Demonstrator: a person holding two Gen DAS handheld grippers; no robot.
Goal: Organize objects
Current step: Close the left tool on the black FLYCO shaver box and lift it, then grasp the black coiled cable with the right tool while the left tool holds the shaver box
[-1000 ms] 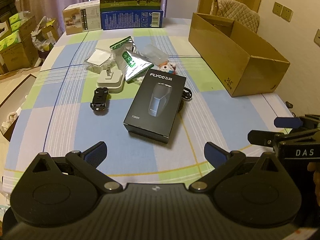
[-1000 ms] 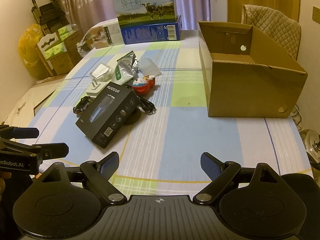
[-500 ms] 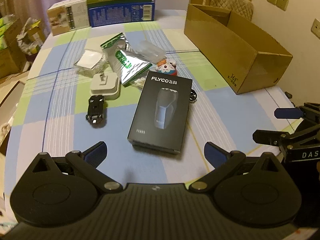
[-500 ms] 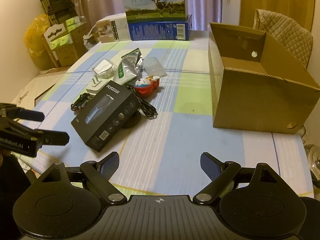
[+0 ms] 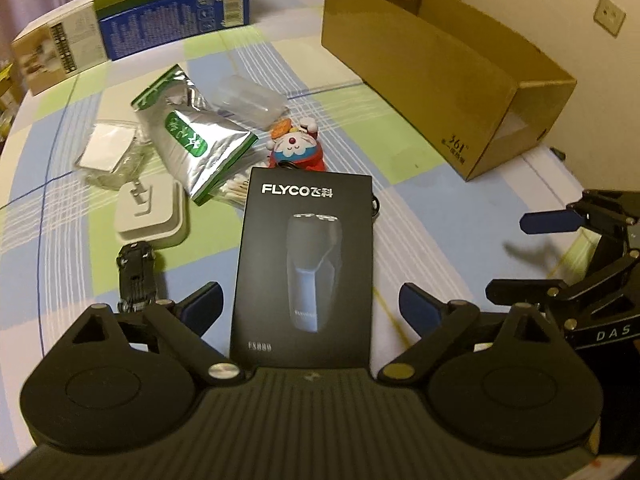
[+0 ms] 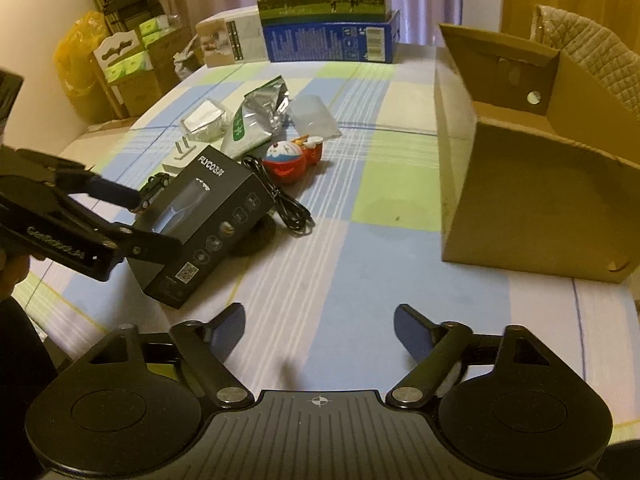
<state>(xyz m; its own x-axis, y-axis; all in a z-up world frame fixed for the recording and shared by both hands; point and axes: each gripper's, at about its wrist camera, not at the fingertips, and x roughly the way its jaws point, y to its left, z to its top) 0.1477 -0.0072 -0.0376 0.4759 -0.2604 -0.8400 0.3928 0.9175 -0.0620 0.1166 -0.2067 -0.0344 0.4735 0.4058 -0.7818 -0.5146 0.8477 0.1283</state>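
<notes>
— What changed in the last second?

— Closer now: the left tool has come forward until the black shaver box fills the gap between its blue-padded fingers; a second ago the box lay well ahead of it; the fingers stand wide apart, either side of the box's near end, and I cannot tell whether they touch it.

— And the right tool?

— The right tool hangs over bare cloth with its fingers spread and nothing between them; the brown cardboard box stands open-topped to its right.

— How does the shaver box look?

— Matte black card, a flat oblong with sharp edges; white "FLYCO" lettering at the far end and a grey picture of a shaver down the middle; from the right wrist view its side carries a row of small round icons and a QR code; it lies on the desk, over a check cloth of blue, green and white.

— What sits around it?

— A crinkled silver foil pouch with a green label; a smooth white plug adapter; a glossy black toy car just beside the left finger; a round red-and-blue cat figure touching the box's far edge; a coiled black cable.
</notes>
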